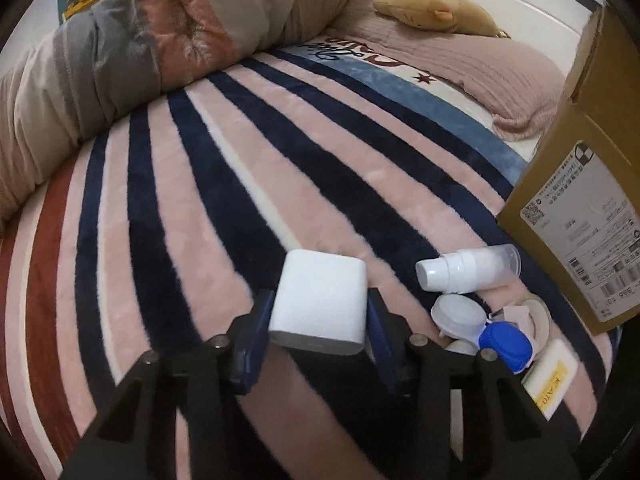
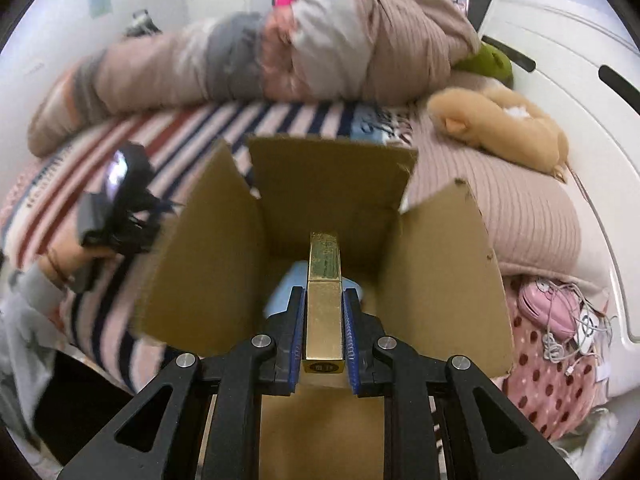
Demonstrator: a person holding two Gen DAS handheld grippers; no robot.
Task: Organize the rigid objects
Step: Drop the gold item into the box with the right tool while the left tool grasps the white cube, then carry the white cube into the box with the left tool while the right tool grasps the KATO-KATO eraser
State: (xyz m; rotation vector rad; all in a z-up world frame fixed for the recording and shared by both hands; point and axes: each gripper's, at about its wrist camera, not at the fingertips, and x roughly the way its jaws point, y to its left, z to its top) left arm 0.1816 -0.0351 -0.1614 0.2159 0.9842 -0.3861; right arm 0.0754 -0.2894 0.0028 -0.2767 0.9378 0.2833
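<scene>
My left gripper (image 1: 318, 306) is shut on a white rounded case (image 1: 320, 300) and holds it above the striped blanket (image 1: 224, 168). To its right lie a white pump bottle (image 1: 468, 270), a white lens case (image 1: 458, 314), a blue cap (image 1: 506, 344), a tape roll (image 1: 536, 314) and a white box with a yellow label (image 1: 552, 374). My right gripper (image 2: 324, 320) is shut on a gold rectangular tube (image 2: 323, 304) and holds it over the open cardboard box (image 2: 208, 256). A light blue thing (image 2: 286, 292) lies inside the box. The left gripper also shows in the right wrist view (image 2: 120, 208).
The cardboard box (image 1: 580, 208) stands at the right of the loose items. A rolled quilt (image 1: 132, 52) lies across the far side of the bed. A tan plush toy (image 1: 432, 10) and a pink pillow (image 2: 500, 208) lie near the headboard. A pink device with cables (image 2: 552, 312) lies right of the box.
</scene>
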